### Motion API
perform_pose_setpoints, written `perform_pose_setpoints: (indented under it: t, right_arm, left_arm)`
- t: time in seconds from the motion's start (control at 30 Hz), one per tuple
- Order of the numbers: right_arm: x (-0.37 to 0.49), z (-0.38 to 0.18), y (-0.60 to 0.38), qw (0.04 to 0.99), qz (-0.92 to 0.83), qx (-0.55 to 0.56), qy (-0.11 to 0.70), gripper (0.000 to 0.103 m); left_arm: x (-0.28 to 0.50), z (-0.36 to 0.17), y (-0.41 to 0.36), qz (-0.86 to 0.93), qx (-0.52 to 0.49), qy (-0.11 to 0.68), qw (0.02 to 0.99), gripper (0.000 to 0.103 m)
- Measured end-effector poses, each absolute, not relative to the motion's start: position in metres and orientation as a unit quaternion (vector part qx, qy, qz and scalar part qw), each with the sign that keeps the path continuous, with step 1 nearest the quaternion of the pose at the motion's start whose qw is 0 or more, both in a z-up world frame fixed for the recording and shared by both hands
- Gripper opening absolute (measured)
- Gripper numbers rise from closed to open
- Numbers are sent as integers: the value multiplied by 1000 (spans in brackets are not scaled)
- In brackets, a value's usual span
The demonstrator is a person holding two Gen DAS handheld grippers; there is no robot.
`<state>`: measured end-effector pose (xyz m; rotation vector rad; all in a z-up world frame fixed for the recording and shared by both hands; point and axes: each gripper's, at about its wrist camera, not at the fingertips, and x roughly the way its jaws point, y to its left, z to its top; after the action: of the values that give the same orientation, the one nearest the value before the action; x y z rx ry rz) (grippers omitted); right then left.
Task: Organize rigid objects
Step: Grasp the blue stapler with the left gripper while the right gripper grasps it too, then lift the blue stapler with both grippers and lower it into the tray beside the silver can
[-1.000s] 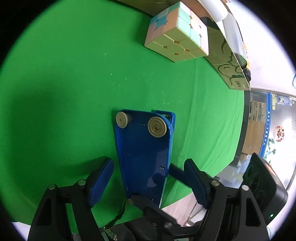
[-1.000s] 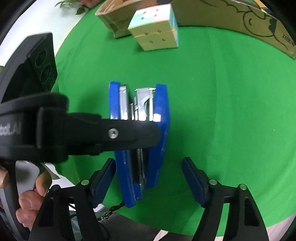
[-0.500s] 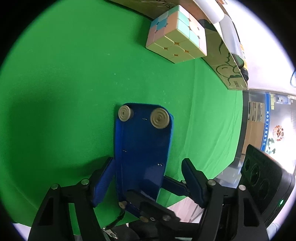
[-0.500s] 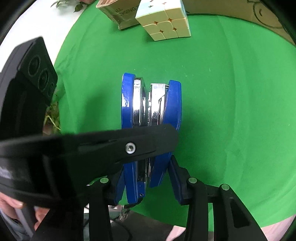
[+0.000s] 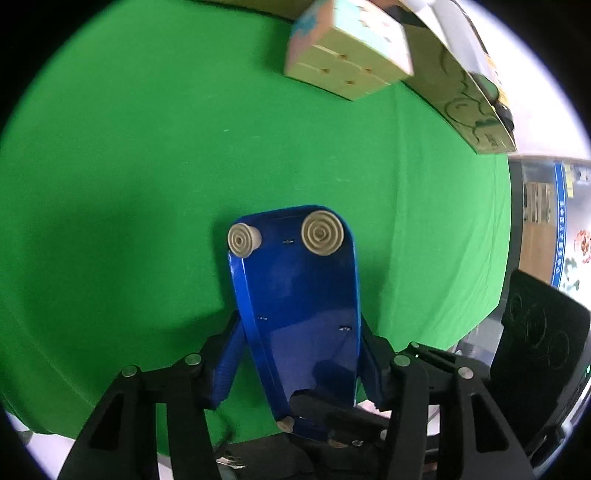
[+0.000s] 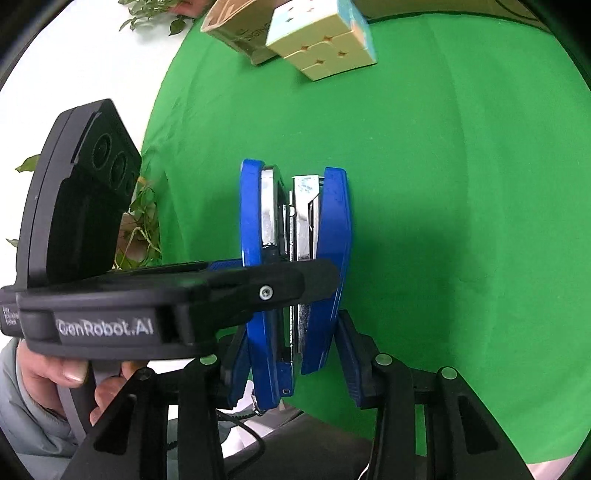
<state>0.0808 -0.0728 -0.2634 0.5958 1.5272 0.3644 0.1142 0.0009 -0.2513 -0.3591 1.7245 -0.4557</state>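
- The left hand-held gripper point(image 5: 299, 362) has its blue pads closed against both sides of the blue stapler point(image 5: 299, 295), gripping it across the width near its rear half.
- The stapler's underside faces the left wrist camera, its two grey rubber feet at the far end, beyond the fingertips.
- The right hand-held gripper point(image 6: 290, 363) sits at the stapler's point(image 6: 295, 258) hinge end. Its left pad seems to touch the base; the right pad stands just beside the top arm, so the jaws are narrowed but the grip is uncertain.
- Farther ahead of both, on the green worktop point(image 6: 461, 184), a pastel puzzle cube point(image 6: 321, 40) rests beside cardboard boxes point(image 6: 236, 29).
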Motion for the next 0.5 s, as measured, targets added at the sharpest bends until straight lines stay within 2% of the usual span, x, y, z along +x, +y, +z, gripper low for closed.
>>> perform_pose_setpoints:
  t: [0.1,0.2,0.5]
  right_arm:
    - [85,-245,-78,679,175,248,669,39]
    - [94,-213,-81,696,180,220,660,38]
    - [142,-46,-123,809,201,131,536,37]
  left_arm:
    - [116,-227,-12,-194,-140,736,634,54]
    - [122,-180,-30,-188,-102,708,673,53]
    - [154,-17,-61,-192,-96,565,796,53]
